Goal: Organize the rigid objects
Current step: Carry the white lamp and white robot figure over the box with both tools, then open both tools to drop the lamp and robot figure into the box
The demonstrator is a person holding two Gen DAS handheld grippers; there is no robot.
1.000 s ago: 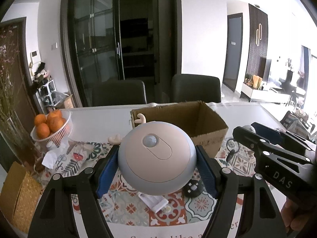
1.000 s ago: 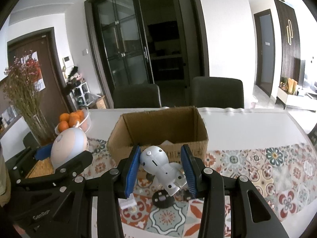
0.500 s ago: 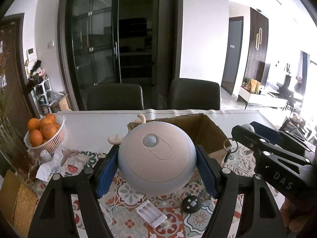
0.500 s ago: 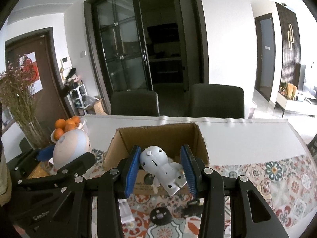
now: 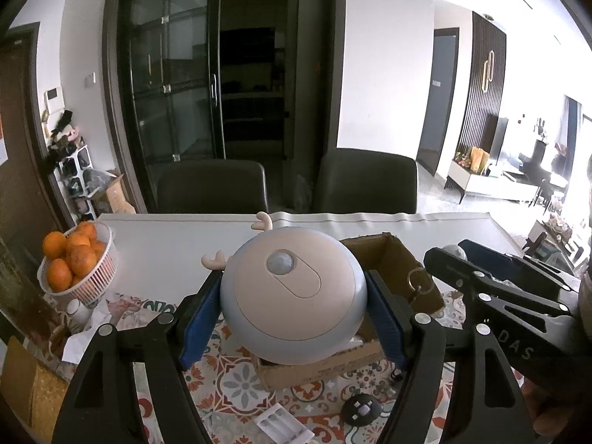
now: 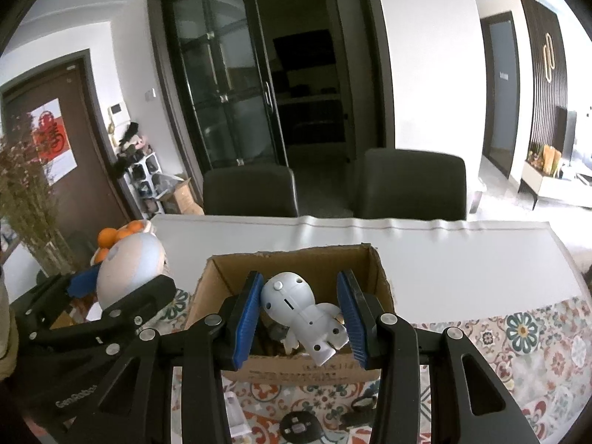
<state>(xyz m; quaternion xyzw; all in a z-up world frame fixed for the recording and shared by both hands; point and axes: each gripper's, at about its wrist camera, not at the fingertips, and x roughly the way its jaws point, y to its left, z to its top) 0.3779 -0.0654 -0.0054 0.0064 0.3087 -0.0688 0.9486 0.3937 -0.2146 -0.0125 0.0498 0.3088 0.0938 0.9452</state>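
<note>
Two grippers up over the patterned tablecloth [image 5: 236, 381], each loaded. Far off to the left of the left gripper [image 5: 294, 307]: white basket [image 5: 100, 281] of oranges [image 5: 70, 259] on the table, crumpled tissue [image 5: 100, 314] just nearer than it. Left gripper's blue pads [image 5: 196, 322] spread about halfway and pressed against both sides of a round night light [image 5: 294, 296], blue-grey rim, beige face with a small sensor dome, two little antlers [image 5: 263, 221] sticking out past its far edge. Directly behind and below that light, partly hidden by it: the cardboard box [image 5: 392, 259], open top, near wall showing under the light's lower edge. Below the left gripper on the cloth: a white battery holder [image 5: 283, 425] and a round black disc [image 5: 360, 409]. A metal ring [image 5: 420, 283] hanging at the box's right side, between the two tools. Further right, the right gripper [image 6: 301, 314] narrowed almost fully, blue pads [image 6: 248, 314] clamped on a white toy figure [image 6: 303, 314] with a round head and stubby limbs, head toward the left pad, feet toward the camera. Figure held over the open box [image 6: 292, 270], above its near half; some dark items visible inside under it, too dim to identify. Beyond the box, bare white table [image 6: 407, 244] and two dark chairs [image 6: 249, 192]. From the right wrist view, night light [image 6: 129, 270] off to the left of the box, not yet above the opening.
</note>
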